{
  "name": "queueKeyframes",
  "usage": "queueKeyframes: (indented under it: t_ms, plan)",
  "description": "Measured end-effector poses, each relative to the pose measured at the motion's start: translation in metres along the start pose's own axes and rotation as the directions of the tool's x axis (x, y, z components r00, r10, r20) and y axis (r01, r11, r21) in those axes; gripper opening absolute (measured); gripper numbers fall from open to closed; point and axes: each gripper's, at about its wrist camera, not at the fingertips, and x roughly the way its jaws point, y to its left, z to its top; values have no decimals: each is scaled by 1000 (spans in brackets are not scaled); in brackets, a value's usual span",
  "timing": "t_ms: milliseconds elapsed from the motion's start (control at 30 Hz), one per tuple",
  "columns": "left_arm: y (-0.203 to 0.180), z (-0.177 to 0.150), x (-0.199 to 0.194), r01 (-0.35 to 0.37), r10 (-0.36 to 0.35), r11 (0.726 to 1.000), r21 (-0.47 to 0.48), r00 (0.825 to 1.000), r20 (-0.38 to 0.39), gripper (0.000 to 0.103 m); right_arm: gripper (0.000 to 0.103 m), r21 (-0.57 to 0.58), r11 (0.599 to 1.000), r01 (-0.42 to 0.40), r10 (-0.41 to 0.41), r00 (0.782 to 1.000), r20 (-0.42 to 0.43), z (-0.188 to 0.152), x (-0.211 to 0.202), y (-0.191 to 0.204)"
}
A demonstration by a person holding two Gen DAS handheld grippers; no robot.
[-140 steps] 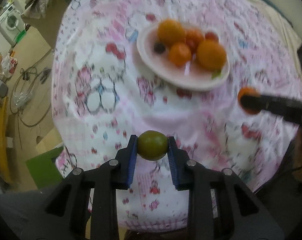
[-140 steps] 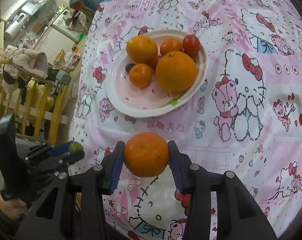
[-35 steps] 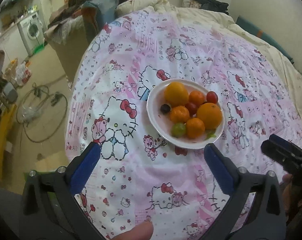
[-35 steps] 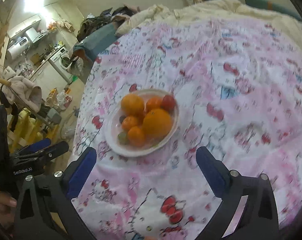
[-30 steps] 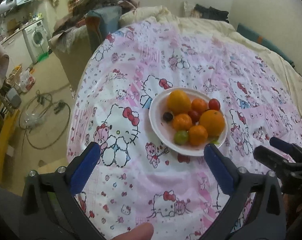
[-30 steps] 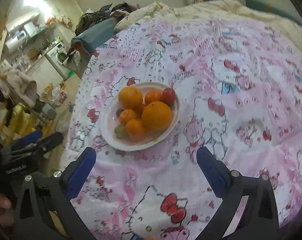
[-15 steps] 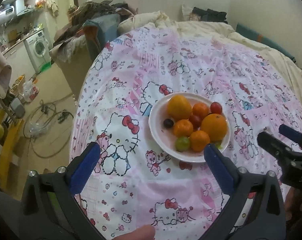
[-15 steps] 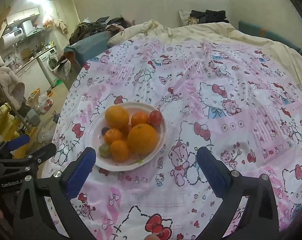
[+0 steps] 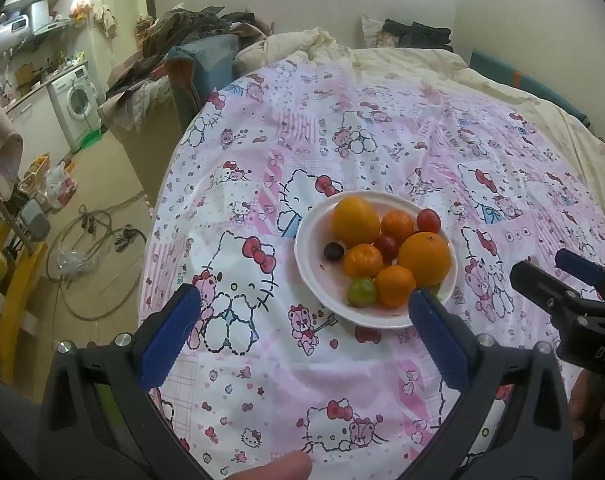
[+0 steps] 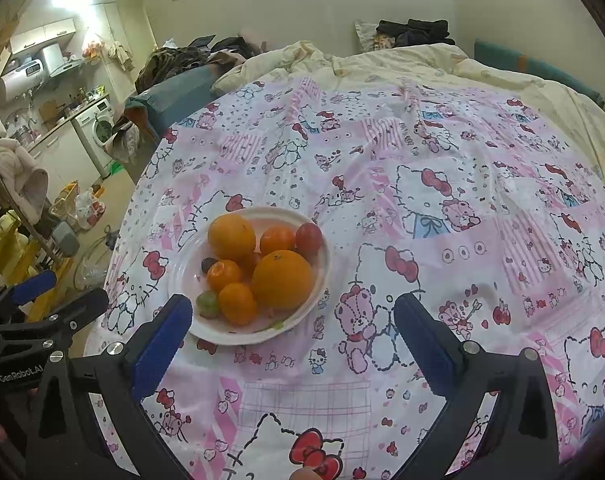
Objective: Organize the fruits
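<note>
Gaping wide and empty, left gripper [image 9: 302, 312] and right gripper [image 10: 292, 312] before fruit-filled plate [image 9: 308, 276]

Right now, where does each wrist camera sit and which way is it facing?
Left wrist: sits behind the open left tool, looking forward and down over the tablecloth at the plate of fruit; the right tool shows at the right edge, a fingertip at the bottom.
Right wrist: sits behind the open right tool, same heading, plate left of centre; the left tool shows at the left edge.
Shared: plate, fruit, tablecloth, washing machine.
</note>
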Motion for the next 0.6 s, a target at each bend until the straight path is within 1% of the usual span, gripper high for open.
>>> queueKeyframes:
  t_ms: [600]
  plan:
    - [2, 1, 0, 3, -3, 1000, -7, 1000, 0, 102, 103, -2, 1000, 2, -2, 1000, 3, 0, 0, -2]
